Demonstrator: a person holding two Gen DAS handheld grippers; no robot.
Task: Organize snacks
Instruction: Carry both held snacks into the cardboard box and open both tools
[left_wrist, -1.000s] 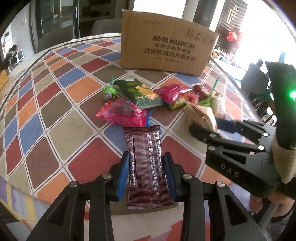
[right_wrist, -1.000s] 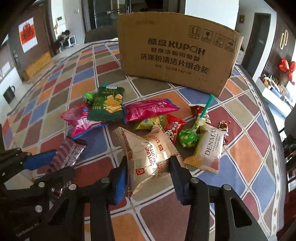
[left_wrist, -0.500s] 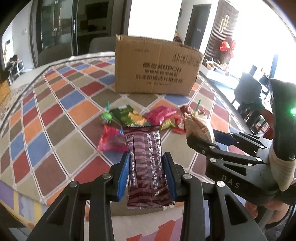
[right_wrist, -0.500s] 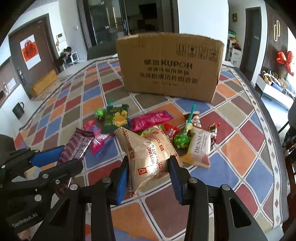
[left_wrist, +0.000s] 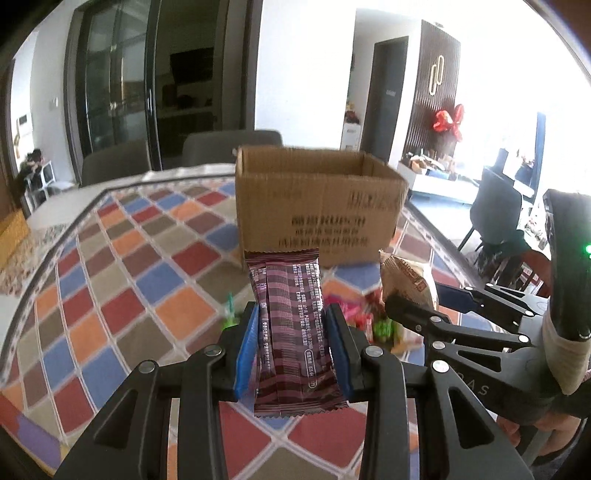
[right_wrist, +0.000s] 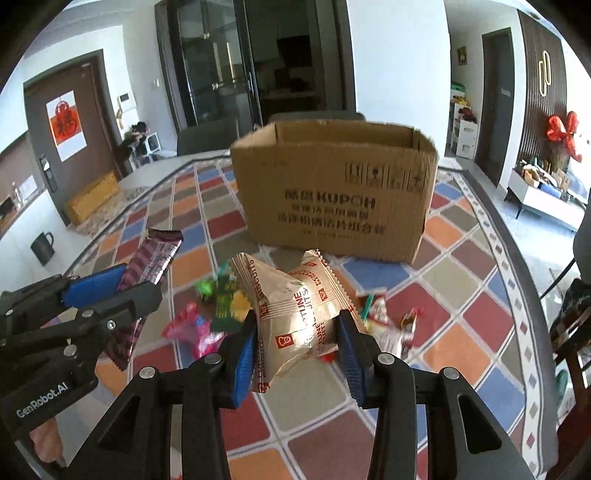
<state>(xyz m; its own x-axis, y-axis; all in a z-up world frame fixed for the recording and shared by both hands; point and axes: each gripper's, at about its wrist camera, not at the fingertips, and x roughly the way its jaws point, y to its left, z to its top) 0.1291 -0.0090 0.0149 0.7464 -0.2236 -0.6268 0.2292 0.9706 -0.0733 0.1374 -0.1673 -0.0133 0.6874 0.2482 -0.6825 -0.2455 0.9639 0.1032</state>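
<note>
My left gripper (left_wrist: 293, 345) is shut on a maroon striped snack bar (left_wrist: 291, 328) and holds it well above the table. My right gripper (right_wrist: 299, 347) is shut on a tan biscuit packet (right_wrist: 295, 310), also lifted. An open brown cardboard box (left_wrist: 317, 210) stands upright at the far side of the table; it also shows in the right wrist view (right_wrist: 332, 195). A pile of loose snacks (right_wrist: 218, 314) lies on the checkered tablecloth below and in front of the box. The left gripper and its bar (right_wrist: 147, 266) show at the left of the right wrist view.
The table carries a multicoloured checkered cloth (left_wrist: 122, 280). Grey chairs (left_wrist: 114, 166) stand behind the table. A dark chair (left_wrist: 498, 206) stands at the right. The table's right edge (right_wrist: 517, 295) curves past the box.
Both grippers have risen with their snacks and tilted up. The box's open top now shows and the snack pile has dropped lower in view.
</note>
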